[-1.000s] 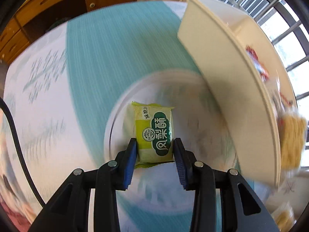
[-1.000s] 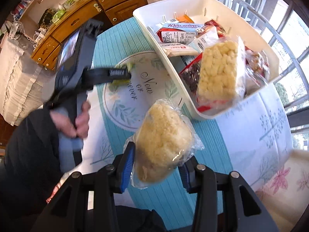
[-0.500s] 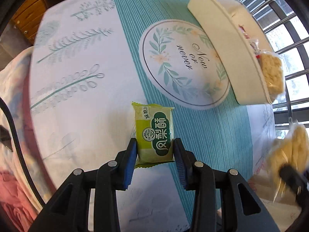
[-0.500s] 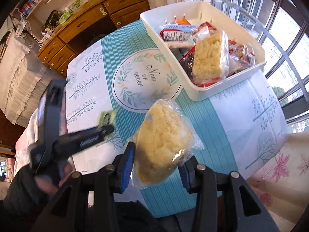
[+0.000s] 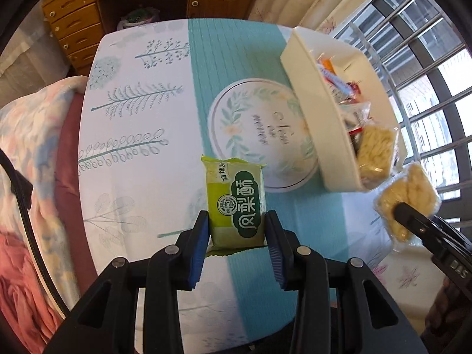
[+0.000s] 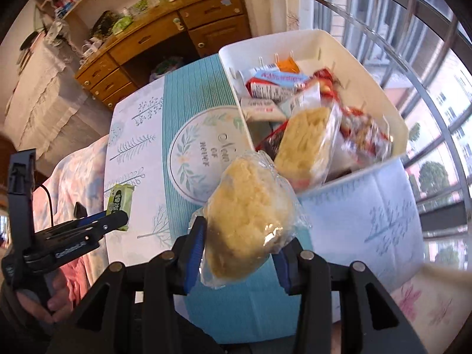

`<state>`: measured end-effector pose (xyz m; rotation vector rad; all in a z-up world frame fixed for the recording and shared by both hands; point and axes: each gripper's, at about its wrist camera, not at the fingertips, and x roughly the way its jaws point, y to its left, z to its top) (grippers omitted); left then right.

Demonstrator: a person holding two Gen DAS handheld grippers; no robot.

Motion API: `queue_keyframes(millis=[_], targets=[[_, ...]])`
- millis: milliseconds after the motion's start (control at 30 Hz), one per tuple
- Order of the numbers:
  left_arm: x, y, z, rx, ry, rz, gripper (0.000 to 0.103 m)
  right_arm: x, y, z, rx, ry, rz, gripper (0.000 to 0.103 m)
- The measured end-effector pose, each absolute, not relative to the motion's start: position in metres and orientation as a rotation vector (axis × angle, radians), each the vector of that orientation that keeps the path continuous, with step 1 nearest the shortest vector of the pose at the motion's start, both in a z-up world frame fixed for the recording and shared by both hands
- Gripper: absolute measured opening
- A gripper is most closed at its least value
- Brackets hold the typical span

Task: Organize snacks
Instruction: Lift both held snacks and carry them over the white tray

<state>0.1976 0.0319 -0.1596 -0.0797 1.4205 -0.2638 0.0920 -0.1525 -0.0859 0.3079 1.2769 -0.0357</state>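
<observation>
My left gripper [image 5: 236, 233] is shut on a green pineapple cake packet [image 5: 236, 200] and holds it above the near part of the table; it also shows at the left of the right wrist view [image 6: 118, 203]. My right gripper [image 6: 240, 236] is shut on a clear bag of yellow puffed snack [image 6: 247, 215], seen at the right edge of the left wrist view [image 5: 407, 197]. A white bin [image 6: 395, 118] at the far right of the table holds several snack packets, including another yellow snack bag [image 6: 306, 141].
The table wears a teal and white cloth with a round leaf wreath print [image 5: 259, 138]. A wooden desk with drawers [image 6: 141, 44] stands behind it. Window bars [image 6: 427, 44] lie to the right. A bed with floral blanket [image 5: 32, 135] lies to the left.
Both grippers have drawn back from the bin toward the near side of the table, each still holding its snack. The left gripper now sits lower and closer to the table's near edge.
</observation>
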Motion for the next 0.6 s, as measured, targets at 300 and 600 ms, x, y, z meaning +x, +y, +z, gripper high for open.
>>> queue_keyframes(millis=[300, 600], targets=[[0.204, -0.048, -0.138, -0.152, 1.431, -0.255, 0.036, 0.121, -0.213, -0.08, 0.266, 1.305, 0.113, 0.042], [0.229, -0.126, -0.123, -0.187, 1.39, -0.239, 0.036, 0.156, -0.269, -0.075, 0.248, 1.313, 0.199, 0.043]])
